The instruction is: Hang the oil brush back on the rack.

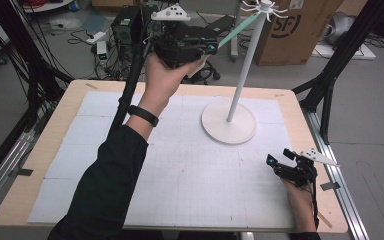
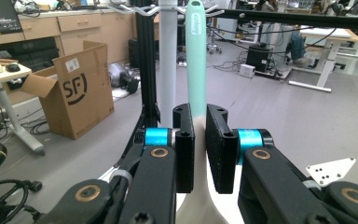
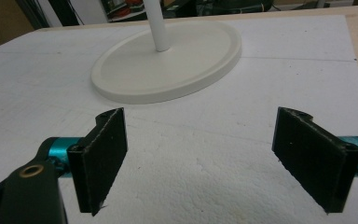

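Note:
A white stand rises from a round base [image 1: 229, 122] on the white mat, its thin pole [image 1: 242, 70] topped by a ring of small hooks [image 1: 265, 7]. My left gripper [image 1: 207, 50] is raised behind the table's far edge, shut on a utensil with a mint-green handle [image 1: 237, 29] that slants up toward the hooks. In the left gripper view the handle [image 2: 196, 56] runs up from between the jaws of my left gripper [image 2: 199, 140], beside the pole [image 2: 168, 70], its tip level with the hooks [image 2: 135, 8]. My right gripper [image 1: 278, 157] rests open at the table's near right; in its own view my right gripper [image 3: 209, 158] faces the base [image 3: 168, 65].
A cardboard box [image 1: 300, 30] stands on the floor behind the stand. Black frame legs [image 1: 330, 85] flank the table's right side, and cables and a computer case [image 1: 127, 25] lie behind its far edge. The wooden table rim [image 1: 55, 125] borders the white mat [image 1: 195, 175].

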